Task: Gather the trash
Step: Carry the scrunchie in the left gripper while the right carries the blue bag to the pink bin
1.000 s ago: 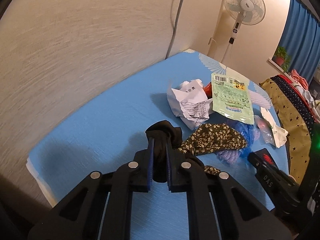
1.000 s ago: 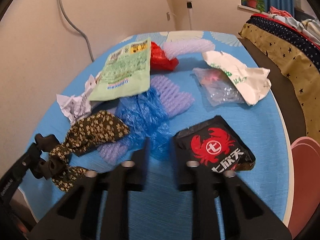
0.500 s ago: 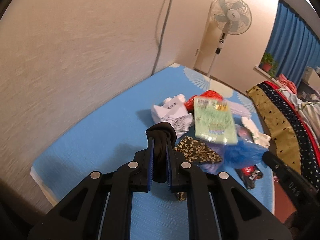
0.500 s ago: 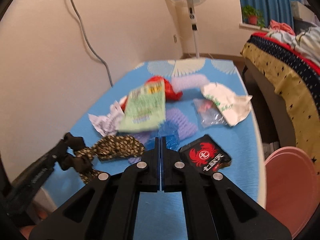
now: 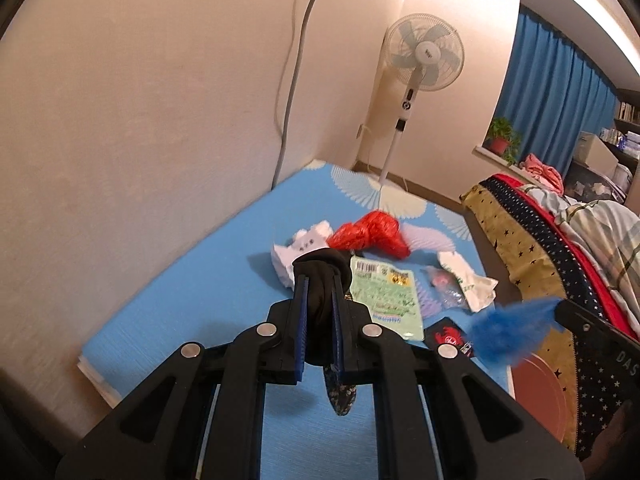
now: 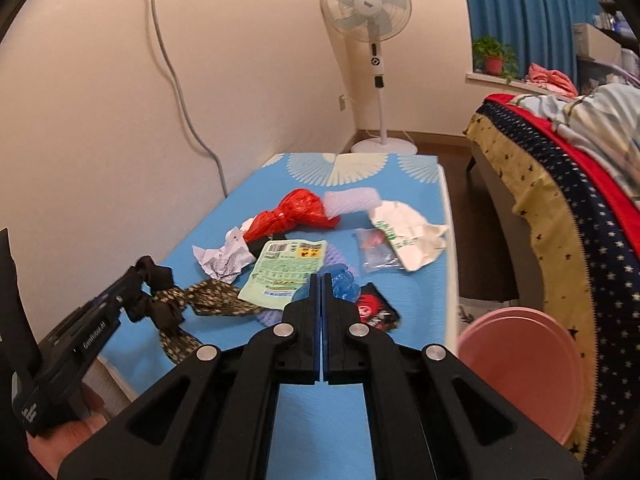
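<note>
My left gripper (image 5: pixel 320 280) is shut on a black and floral cloth scrap (image 5: pixel 322 276), lifted above the blue table (image 5: pixel 192 300); the scrap's floral tail (image 6: pixel 212 294) hangs from it in the right wrist view. My right gripper (image 6: pixel 321 280) is shut on a crumpled blue plastic bag (image 6: pixel 342 284), which shows blurred and lifted in the left wrist view (image 5: pixel 508 330). On the table lie a green packet (image 6: pixel 286 272), crumpled white paper (image 6: pixel 224 258), a red bag (image 6: pixel 296 216), a black and red wrapper (image 6: pixel 374 308) and a white bag (image 6: pixel 404 236).
A pink bin (image 6: pixel 524 368) stands by the table's right edge. A bed with a star-patterned cover (image 6: pixel 560 184) is at right. A fan (image 6: pixel 368 12) stands beyond the table. A wall (image 5: pixel 140 120) runs along the left side.
Both grippers rose away from the table. The right gripper closed on the blue bag and lifted it. The green packet slid down flat. The cloth scrap came up with the left gripper.
</note>
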